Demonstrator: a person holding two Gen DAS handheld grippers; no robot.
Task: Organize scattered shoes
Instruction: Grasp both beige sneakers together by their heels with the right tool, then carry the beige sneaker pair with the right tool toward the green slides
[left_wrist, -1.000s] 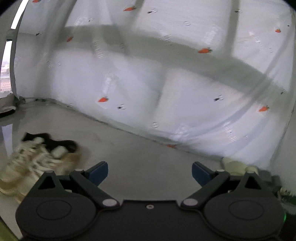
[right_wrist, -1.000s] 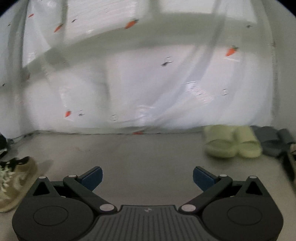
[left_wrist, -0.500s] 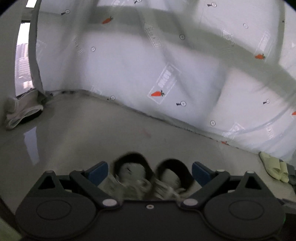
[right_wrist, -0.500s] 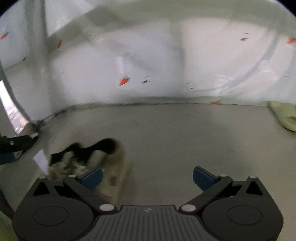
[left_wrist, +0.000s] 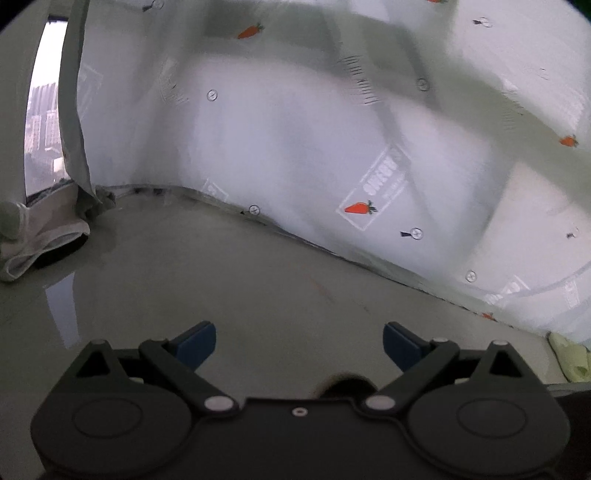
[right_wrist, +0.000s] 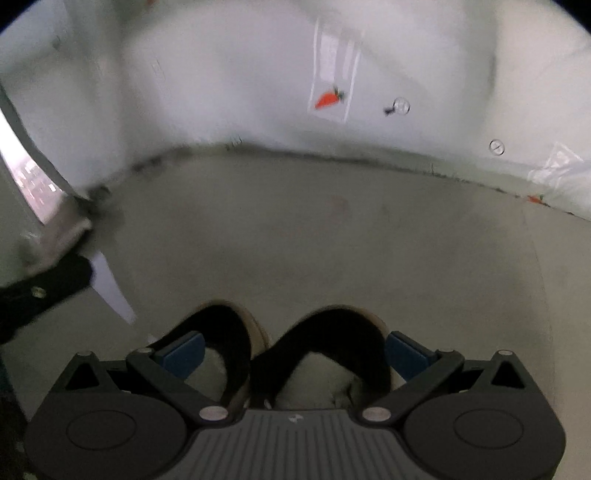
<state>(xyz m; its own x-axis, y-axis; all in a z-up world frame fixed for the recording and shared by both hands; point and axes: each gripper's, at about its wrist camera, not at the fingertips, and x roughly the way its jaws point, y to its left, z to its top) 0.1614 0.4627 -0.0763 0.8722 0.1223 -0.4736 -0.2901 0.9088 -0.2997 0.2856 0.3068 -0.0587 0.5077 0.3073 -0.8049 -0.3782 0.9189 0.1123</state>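
While both claws gape empty, two sneakers (right_wrist: 295, 354) sit between the right claw (right_wrist: 293, 350), curtain (left_wrist: 295, 147) beyond.

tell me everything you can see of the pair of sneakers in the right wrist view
The pair of sneakers sits side by side on the grey floor, heels toward the camera, between the right gripper's open blue pads. Only the heel ends show: black padded collars, tan suede-like outers, pale insoles. Whether the pads touch them is unclear.

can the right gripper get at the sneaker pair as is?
Probably yes. The right gripper is open, and both sneakers sit heel-up, side by side between its fingers with nothing in between. Whether one squeeze would hold both shoes is unclear.
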